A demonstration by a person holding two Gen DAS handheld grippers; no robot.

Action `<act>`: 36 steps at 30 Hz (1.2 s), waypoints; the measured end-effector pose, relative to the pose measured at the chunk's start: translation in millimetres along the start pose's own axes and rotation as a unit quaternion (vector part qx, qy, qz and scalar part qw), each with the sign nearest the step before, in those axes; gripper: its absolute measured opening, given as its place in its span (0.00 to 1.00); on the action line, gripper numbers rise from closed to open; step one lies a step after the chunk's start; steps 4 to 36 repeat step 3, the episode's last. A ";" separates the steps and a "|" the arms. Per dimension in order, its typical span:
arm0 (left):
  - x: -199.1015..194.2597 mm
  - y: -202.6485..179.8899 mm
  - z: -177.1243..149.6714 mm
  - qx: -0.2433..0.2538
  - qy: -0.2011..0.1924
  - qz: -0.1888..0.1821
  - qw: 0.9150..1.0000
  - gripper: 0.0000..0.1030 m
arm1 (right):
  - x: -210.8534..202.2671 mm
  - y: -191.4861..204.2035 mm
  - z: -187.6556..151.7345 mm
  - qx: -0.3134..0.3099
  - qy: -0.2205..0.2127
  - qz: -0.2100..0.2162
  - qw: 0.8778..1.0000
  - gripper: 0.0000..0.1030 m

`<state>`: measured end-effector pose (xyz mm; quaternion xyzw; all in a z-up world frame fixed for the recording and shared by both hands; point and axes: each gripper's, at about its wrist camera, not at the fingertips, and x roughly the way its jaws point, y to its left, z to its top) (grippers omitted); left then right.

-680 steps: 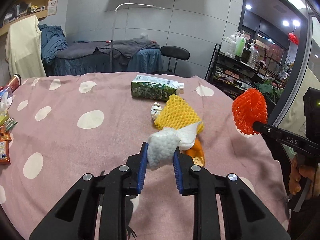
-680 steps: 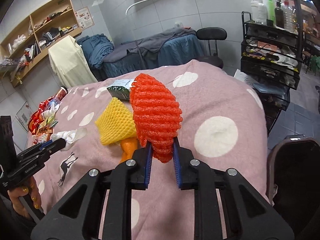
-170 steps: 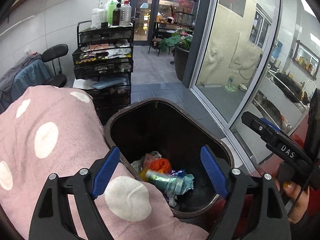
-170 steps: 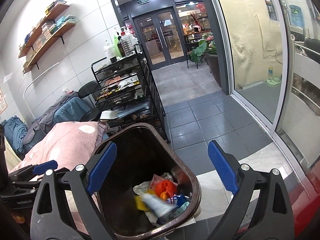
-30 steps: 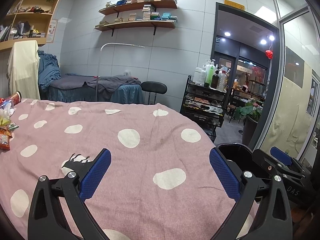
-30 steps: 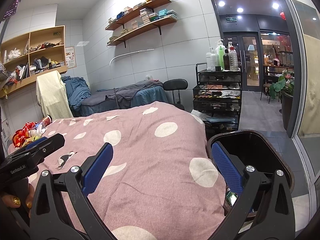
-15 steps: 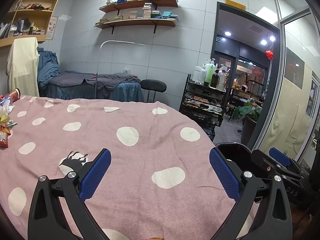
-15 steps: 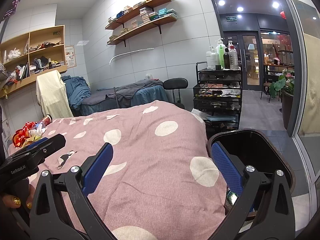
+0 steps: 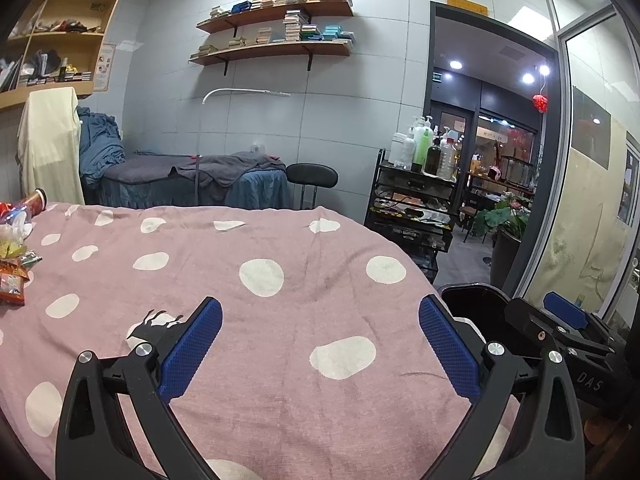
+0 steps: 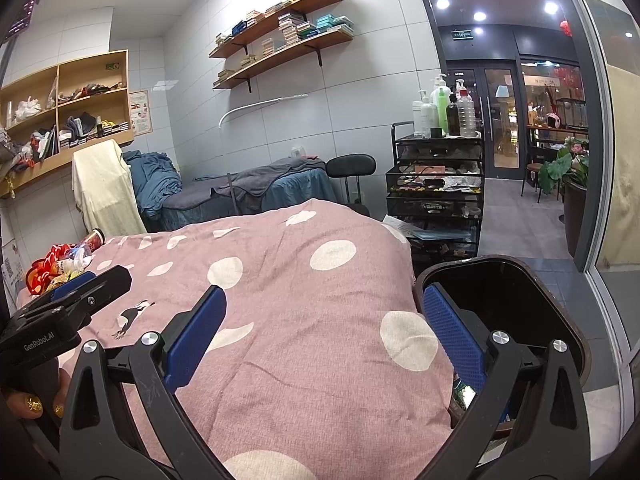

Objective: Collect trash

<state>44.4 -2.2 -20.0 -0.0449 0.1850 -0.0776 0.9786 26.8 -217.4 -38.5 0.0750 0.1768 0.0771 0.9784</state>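
Hovering over the pink dotted blanket [image 9: 280, 360], left gripper [image 9: 320, 344] and right gripper [image 10: 324, 332] both gape wide, empty. Bin [image 10: 560, 300] sits beside the bed, trash probably inside; blanket's cleared since earlier.

A black stool [image 9: 312, 170] stands between a blue-draped bed [image 9: 208, 184] and a black cart [image 9: 412, 216] topped with what look like bottles [image 9: 424, 148].

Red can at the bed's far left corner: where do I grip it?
Probably across the middle of the red can, left tongs coming from above: it lies on its side, and the wrapper pile crowds it low down.
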 end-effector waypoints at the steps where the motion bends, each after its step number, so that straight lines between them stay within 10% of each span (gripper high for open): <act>1: 0.1 0.1 0.5 0.000 0.002 0.001 1.000 0.95 | 0.1 1.2 -0.3 0.000 0.001 0.001 1.000 0.95; 36: 0.8 1.2 0.5 -0.002 0.007 0.001 1.000 0.95 | -0.6 4.1 -2.1 -0.001 0.003 0.002 1.000 0.95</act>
